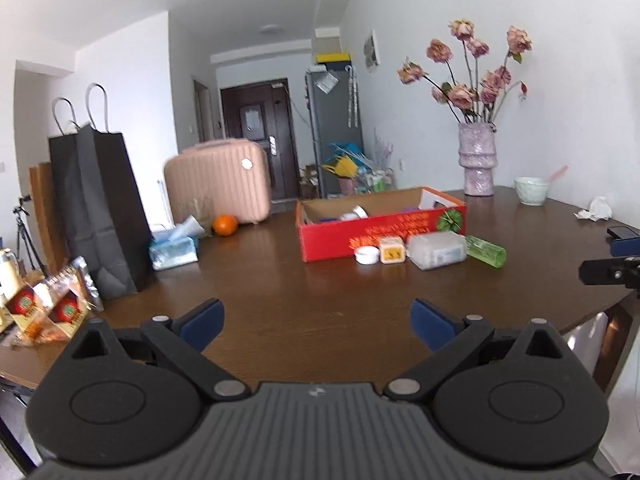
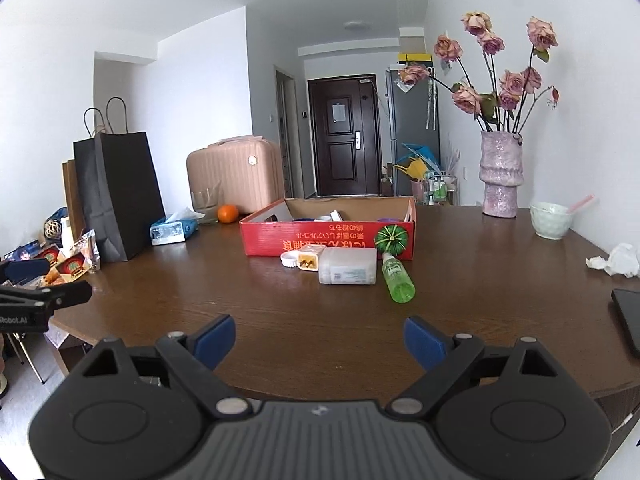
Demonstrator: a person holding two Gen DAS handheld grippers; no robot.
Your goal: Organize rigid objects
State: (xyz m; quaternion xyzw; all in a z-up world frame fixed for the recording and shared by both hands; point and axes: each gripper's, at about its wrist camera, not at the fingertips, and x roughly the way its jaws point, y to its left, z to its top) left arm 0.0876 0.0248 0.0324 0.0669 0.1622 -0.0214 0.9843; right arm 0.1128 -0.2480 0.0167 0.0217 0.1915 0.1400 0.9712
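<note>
A red cardboard box (image 2: 304, 240) stands open on the brown table (image 2: 280, 320) with small items inside. In front of it lie a white round lid (image 2: 289, 258), a small yellow cube (image 2: 309, 261), a translucent plastic case (image 2: 347, 266) and a green bottle (image 2: 397, 281). The same box (image 1: 340, 236), case (image 1: 437, 249) and bottle (image 1: 485, 251) show in the left wrist view. My right gripper (image 2: 319, 339) is open over the near table edge, well short of them. My left gripper (image 1: 317, 322) is open too, with nothing between its fingers.
A black paper bag (image 2: 120, 196), tissue pack (image 2: 173, 231), orange (image 2: 228, 213) and pink suitcase (image 2: 236, 178) stand at the left. A vase of flowers (image 2: 501, 176), a green bowl (image 2: 551, 220), crumpled tissue (image 2: 616, 261) and a phone (image 2: 630, 320) are at the right. Snack packets (image 1: 48, 312) lie near left.
</note>
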